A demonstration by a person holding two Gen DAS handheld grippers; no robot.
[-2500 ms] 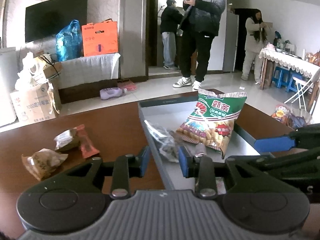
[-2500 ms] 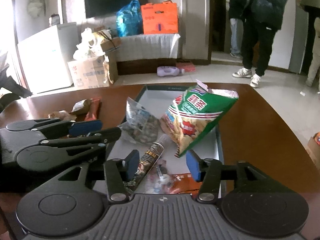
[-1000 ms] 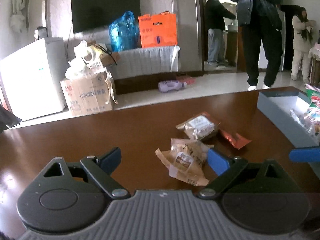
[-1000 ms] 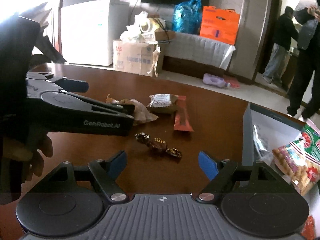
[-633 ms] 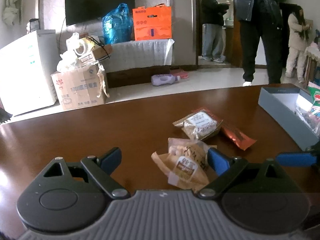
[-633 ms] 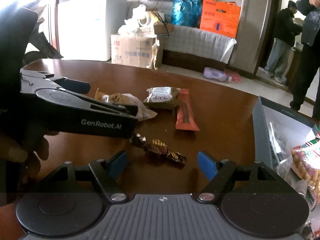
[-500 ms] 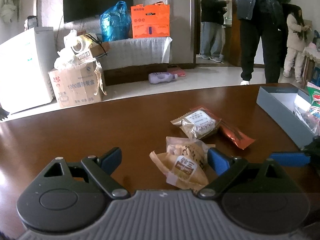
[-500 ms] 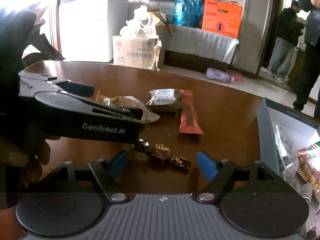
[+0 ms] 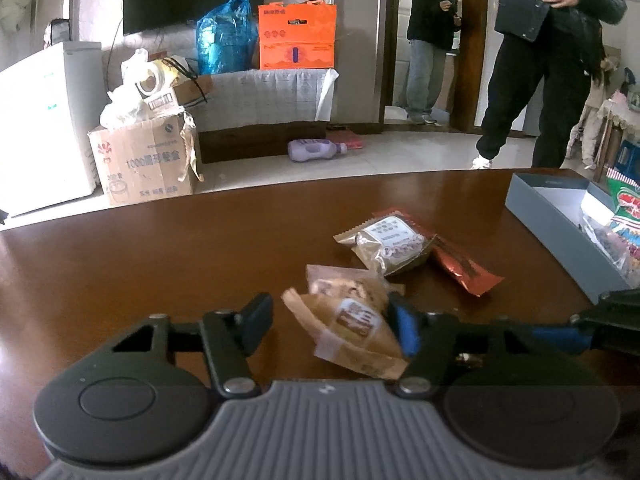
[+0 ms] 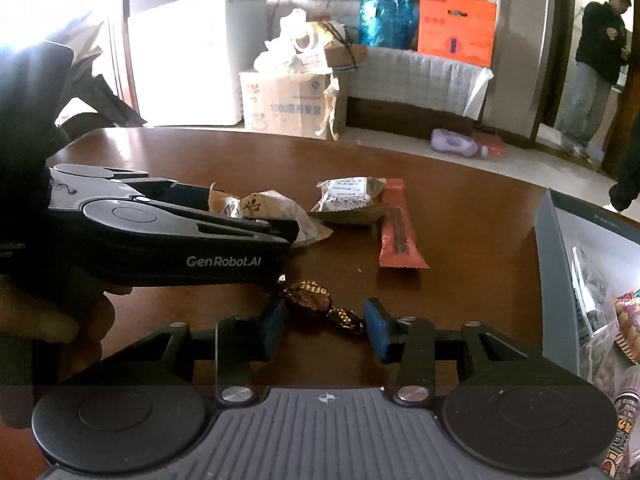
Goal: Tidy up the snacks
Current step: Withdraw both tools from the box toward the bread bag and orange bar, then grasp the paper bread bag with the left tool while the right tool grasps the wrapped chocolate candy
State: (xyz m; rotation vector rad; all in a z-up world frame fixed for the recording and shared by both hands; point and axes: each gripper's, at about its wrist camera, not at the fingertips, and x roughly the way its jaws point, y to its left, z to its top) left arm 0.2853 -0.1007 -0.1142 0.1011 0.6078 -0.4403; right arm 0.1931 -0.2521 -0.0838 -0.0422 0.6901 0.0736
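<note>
Right wrist view shows the clearest lettering: "GenRobot.AI" in pale print along the matte black plastic body of the left gripper [image 10: 256, 216], which a hand [image 10: 52, 320] holds over the glossy brown wooden table [image 10: 460, 208]. Its jaws are closing around a crinkled tan pastry packet [image 10: 264, 208] with brush-style characters on it; in the left wrist view the blue pad on one side touches that packet [image 9: 352, 320] while the other pad stands clear, so no grip has formed. The right gripper [image 10: 324, 324] is also closing, with a twisted dark foil candy [image 10: 320, 306] between its blue pads; the wrapper bears gold letters that look like "OFFE" (the rest curls out of sight), and the pads appear just short of it. Beyond lie a clear pillow pack [image 10: 348, 200] with a white printed label too small to read, partly overlapping a flat red-orange foil bar [image 10: 396, 232]. At the table's right edge sits a grey cardboard box [image 10: 556, 264] holding bagged snacks. On the floor behind, a torn carton [image 10: 284, 104] reads "1000" followed by Chinese characters
</note>
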